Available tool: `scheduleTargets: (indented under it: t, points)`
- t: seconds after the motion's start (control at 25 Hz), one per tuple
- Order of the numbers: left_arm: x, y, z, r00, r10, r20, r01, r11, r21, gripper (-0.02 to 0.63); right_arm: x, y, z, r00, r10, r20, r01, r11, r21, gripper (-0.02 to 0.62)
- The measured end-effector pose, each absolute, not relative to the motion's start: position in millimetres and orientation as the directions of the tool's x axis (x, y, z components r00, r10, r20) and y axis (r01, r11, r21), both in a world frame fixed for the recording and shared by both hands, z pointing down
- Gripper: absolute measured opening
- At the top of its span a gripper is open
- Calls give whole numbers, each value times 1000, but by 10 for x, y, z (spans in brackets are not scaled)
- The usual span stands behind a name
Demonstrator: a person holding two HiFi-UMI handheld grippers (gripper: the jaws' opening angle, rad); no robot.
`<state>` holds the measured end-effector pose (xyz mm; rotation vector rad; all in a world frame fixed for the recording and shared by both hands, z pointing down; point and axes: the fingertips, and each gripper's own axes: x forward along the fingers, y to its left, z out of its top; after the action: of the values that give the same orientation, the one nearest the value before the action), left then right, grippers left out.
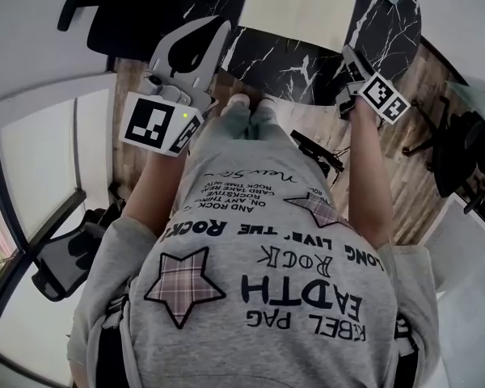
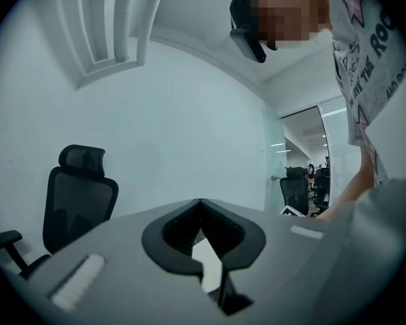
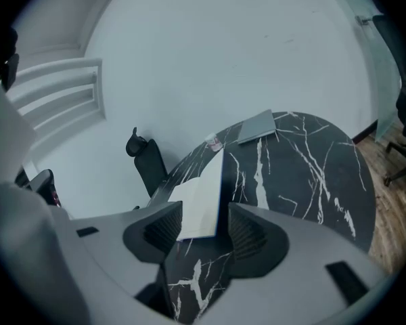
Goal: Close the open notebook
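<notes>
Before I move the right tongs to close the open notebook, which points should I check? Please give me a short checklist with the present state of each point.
1. The notebook lies open and flat on the table: ok.
2. The right tongs are open and hold nothing: ok.
3. The right tongs are aimed at the notebook: ok. Its near edge is seen beyond the gap, untouched.
4. The left tongs are shut, empty and away from the notebook: ok.
5. The flat grey item lies apart from the notebook: ok.
6. The pages will lift easily: cannot tell.
</notes>
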<state>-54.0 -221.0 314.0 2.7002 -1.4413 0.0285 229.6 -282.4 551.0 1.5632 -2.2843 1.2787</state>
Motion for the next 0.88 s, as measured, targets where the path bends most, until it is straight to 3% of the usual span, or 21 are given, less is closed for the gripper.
scheduleTargets:
  t: [0.88]
  points:
    - [-681, -2238, 3139, 530, -846, 62, -848, -526, 66, 8, 2254, -3022, 6033, -481, -685, 547, -737, -22, -676, 222]
